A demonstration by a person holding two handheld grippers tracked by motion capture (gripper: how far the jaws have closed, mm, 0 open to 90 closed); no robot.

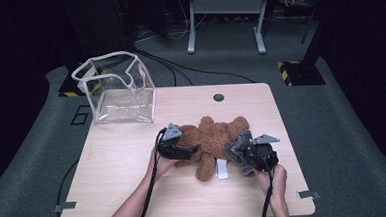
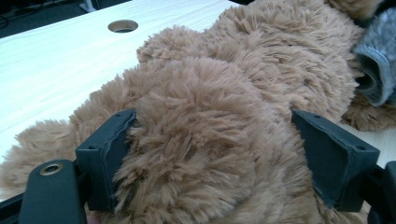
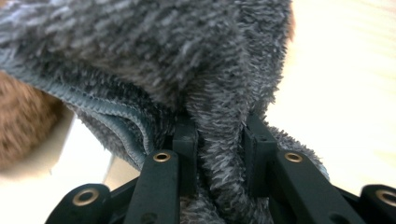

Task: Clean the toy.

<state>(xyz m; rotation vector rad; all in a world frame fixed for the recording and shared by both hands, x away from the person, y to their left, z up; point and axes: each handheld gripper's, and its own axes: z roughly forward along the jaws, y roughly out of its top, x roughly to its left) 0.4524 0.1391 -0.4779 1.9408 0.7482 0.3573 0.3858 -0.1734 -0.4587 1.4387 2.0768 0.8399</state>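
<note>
High view | left tool (image 1: 190,149) clamps teddy bear (image 1: 213,137), pinning it to desk (image 1: 118,157) | right tool (image 1: 239,155) pinches grey garment (image 1: 236,151) to pull it

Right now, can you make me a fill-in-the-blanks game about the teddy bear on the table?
1. The left gripper squeezes the fluffy teddy bear, whose fur is ____.
2. The right gripper pinches a fuzzy cloth whose colour is ____.
3. The see-through bag stands at the table's far ____ corner in the high view.
4. The bear lies on a table made of ____.

Missing words: brown; grey; left; wood
</note>
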